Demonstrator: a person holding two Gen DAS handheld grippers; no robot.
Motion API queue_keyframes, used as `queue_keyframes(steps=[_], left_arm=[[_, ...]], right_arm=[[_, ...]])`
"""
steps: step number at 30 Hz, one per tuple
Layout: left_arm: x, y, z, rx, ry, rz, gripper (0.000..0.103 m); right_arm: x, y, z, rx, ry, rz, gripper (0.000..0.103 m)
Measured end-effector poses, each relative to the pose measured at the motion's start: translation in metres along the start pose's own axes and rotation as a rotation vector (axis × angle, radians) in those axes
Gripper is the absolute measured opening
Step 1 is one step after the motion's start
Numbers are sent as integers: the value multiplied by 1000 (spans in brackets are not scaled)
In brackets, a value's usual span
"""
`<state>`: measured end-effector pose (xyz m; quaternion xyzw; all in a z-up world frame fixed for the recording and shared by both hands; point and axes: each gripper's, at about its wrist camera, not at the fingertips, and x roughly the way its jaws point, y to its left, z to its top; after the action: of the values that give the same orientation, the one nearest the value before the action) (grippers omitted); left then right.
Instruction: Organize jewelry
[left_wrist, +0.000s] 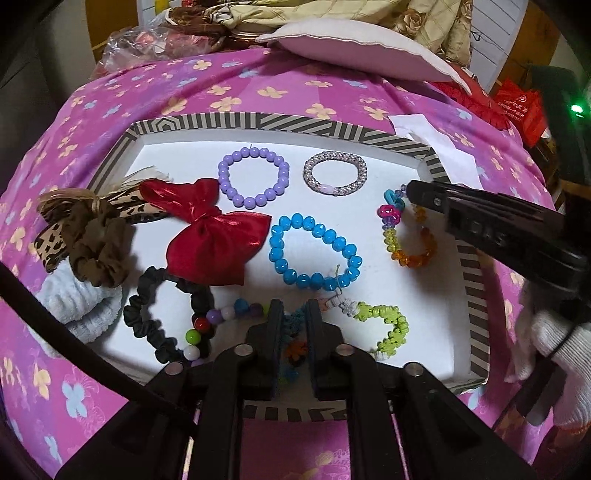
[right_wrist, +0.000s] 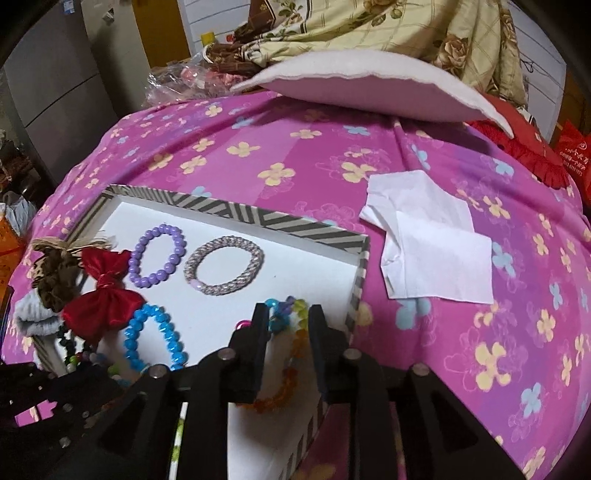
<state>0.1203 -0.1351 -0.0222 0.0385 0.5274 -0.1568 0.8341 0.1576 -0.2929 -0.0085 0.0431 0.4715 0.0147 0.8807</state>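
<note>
A: Jewelry lies spread in the striped tray (left_wrist: 476, 266) on the pink bedcover (right_wrist: 314, 155). Are both grippers letting go?

B: Seemingly. The right gripper (right_wrist: 286, 321) stands spread around the rainbow bead bracelet (left_wrist: 410, 236), the left gripper (left_wrist: 293, 314) spread around a teal woven band (left_wrist: 291, 325); neither visibly pinches.

A: Advice?

B: Lift straight up, so nothing snags. The bracelet's long axis runs along the tray's right wall, its pink links toward the far end.

Shallow white-floored tray with striped rim (left_wrist: 424, 146), mid-frame, holds, all flat: lilac bead bracelet (left_wrist: 253, 177) and silver braided bangle (left_wrist: 335, 172) at top; glossy blue bead bracelet (left_wrist: 314, 253) centre; rainbow crystal bracelet (left_wrist: 410, 236) right; red satin bow (left_wrist: 214, 230) left.
</note>
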Motion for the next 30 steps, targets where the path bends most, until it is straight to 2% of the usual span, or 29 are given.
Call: queue_keyframes(steps=[2,10,17,22,30], left_arm=[[-2,1,-2,-7,-5,0,46],[-26,9,-14,-13,-67,32,46],[-49,22,-27,-42,-113,69,46],[-64,36,-38,-78,-133,82,46],[-88,50,-51,-103,-183,112,46]], right_arm=[[-11,1,-4,6,-14,4,34],[-51,10,-35,52,-70,23,53],[-79,30,-61,55,-109,9,58],[-89,49,-75,64,-122,1,66],[-96,72,-90,98,-126,0,68]])
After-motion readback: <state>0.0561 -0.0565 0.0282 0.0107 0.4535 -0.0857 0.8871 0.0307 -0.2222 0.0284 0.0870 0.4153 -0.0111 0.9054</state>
